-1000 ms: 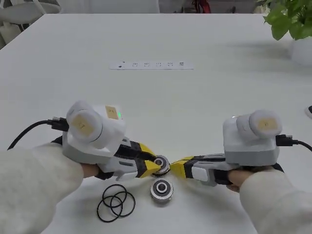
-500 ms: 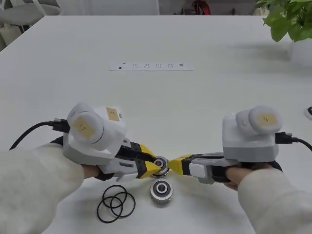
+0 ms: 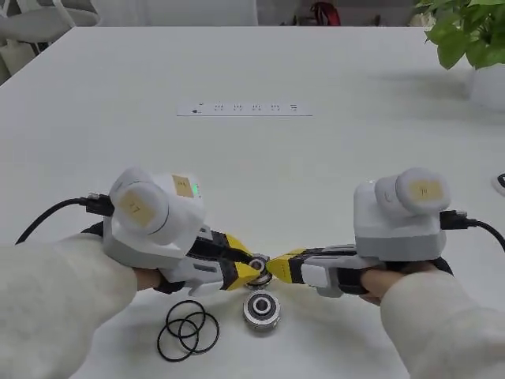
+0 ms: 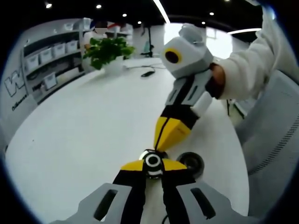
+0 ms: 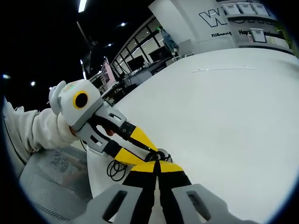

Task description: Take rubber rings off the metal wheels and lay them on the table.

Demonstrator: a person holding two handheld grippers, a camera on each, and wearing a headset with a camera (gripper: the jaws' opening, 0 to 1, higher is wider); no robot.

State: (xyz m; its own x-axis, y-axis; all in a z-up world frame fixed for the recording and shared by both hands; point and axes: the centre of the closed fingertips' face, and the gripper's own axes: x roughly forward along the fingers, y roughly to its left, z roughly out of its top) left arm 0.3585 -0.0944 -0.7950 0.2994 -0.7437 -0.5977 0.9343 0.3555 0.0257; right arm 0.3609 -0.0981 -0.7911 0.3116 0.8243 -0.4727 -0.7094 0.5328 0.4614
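My left gripper [image 3: 251, 268] is shut on a small metal wheel [image 3: 260, 263] and holds it just above the white table [image 3: 260, 174]. In the left gripper view the wheel [image 4: 153, 160] sits between my yellow fingertips [image 4: 133, 165]. My right gripper [image 3: 274, 267] comes in from the right, jaws together, its tips against the wheel's rim. I cannot tell whether a ring is pinched there. A second wheel [image 3: 261, 309] lies flat on the table just below. Three black rubber rings [image 3: 188, 328] lie overlapping to its left.
A white power strip [image 3: 246, 106] lies flat further back on the table. A potted plant [image 3: 465, 35] stands at the far right corner. A black cable [image 3: 47, 213] trails from my left gripper. Chairs stand beyond the far left edge.
My right gripper has moved left until its tips meet the held wheel. The left gripper, the second wheel and the rings have stayed in place.
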